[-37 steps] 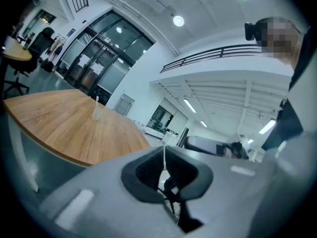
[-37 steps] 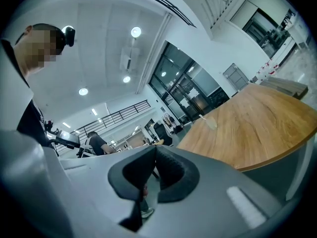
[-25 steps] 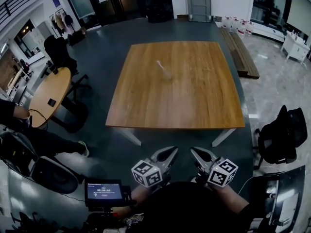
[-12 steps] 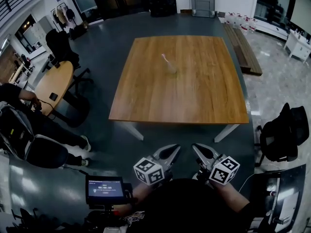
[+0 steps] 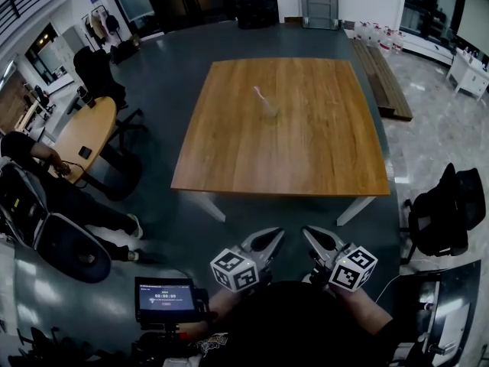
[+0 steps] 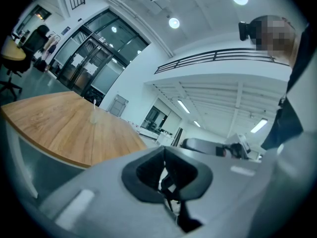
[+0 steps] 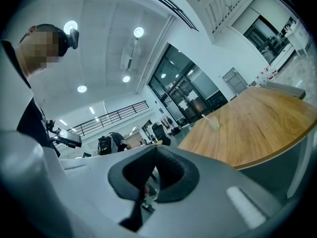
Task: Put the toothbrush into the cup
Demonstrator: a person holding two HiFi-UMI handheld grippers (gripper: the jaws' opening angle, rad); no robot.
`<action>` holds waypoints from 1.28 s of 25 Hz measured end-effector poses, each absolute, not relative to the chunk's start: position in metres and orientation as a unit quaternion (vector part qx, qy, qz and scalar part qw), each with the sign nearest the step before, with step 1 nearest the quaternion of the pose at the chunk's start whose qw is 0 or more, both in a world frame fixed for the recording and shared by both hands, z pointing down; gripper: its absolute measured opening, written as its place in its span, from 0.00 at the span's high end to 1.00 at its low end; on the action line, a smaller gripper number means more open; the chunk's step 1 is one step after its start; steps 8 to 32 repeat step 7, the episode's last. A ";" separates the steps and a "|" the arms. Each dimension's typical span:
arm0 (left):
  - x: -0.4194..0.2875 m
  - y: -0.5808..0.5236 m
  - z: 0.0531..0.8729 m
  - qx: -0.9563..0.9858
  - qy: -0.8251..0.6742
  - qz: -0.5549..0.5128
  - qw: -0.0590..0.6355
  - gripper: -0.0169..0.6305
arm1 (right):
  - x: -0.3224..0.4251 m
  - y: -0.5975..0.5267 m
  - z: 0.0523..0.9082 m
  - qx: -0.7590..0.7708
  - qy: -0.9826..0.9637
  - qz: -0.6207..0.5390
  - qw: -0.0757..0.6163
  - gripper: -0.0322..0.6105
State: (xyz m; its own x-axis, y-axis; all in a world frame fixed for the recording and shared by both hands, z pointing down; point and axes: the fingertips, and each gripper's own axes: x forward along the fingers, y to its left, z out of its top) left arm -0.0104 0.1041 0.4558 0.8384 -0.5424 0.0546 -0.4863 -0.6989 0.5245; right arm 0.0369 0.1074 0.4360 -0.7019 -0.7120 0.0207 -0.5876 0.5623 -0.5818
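Observation:
A clear cup [image 5: 270, 114] stands near the middle of the wooden table [image 5: 306, 159], and a pale toothbrush [image 5: 261, 95] leans out of it to the upper left. In the left gripper view the cup [image 6: 93, 118] is small and far off; in the right gripper view the cup [image 7: 214, 123] is just as distant. My left gripper [image 5: 272, 236] and right gripper [image 5: 309, 235] are held low, close to my body, well short of the table's near edge. Both have their jaws together with nothing between them, as the left gripper [image 6: 164, 148] and right gripper [image 7: 154, 148] show in their own views.
Dark floor lies between me and the table. A round wooden table [image 5: 80, 144] with a seated person [image 5: 34, 174] is at the left. A black chair [image 5: 443, 212] stands at the right. A small screen [image 5: 163, 300] sits by my left hand. A long bench [image 5: 382, 75] lies beyond the table's right side.
The view has shifted a little, so the table sits slightly lower in frame. The person at the left has moved. Both grippers stay where they were, still shut.

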 end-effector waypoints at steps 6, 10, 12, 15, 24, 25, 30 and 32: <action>-0.001 0.104 0.458 0.920 -0.280 -0.050 0.271 0.97 | 0.046 0.107 0.437 -0.368 0.878 -0.286 0.110 0.94; 0.001 0.104 0.458 0.920 -0.280 -0.050 0.270 0.97 | 0.047 0.107 0.437 -0.368 0.878 -0.286 0.110 0.94; 0.001 0.104 0.458 0.920 -0.280 -0.050 0.270 0.97 | 0.047 0.107 0.437 -0.368 0.878 -0.286 0.110 0.94; 0.001 0.104 0.458 0.920 -0.280 -0.050 0.270 0.97 | 0.047 0.107 0.437 -0.368 0.878 -0.286 0.110 0.94; 0.001 0.104 0.458 0.920 -0.280 -0.050 0.270 0.97 | 0.047 0.107 0.437 -0.368 0.878 -0.286 0.110 0.94; 0.001 0.104 0.458 0.920 -0.280 -0.050 0.270 0.97 | 0.047 0.107 0.437 -0.368 0.878 -0.286 0.110 0.94; 0.001 0.104 0.458 0.920 -0.280 -0.050 0.270 0.97 | 0.047 0.107 0.437 -0.368 0.878 -0.286 0.110 0.94; 0.001 0.104 0.458 0.920 -0.280 -0.050 0.270 0.97 | 0.047 0.107 0.437 -0.368 0.878 -0.286 0.110 0.94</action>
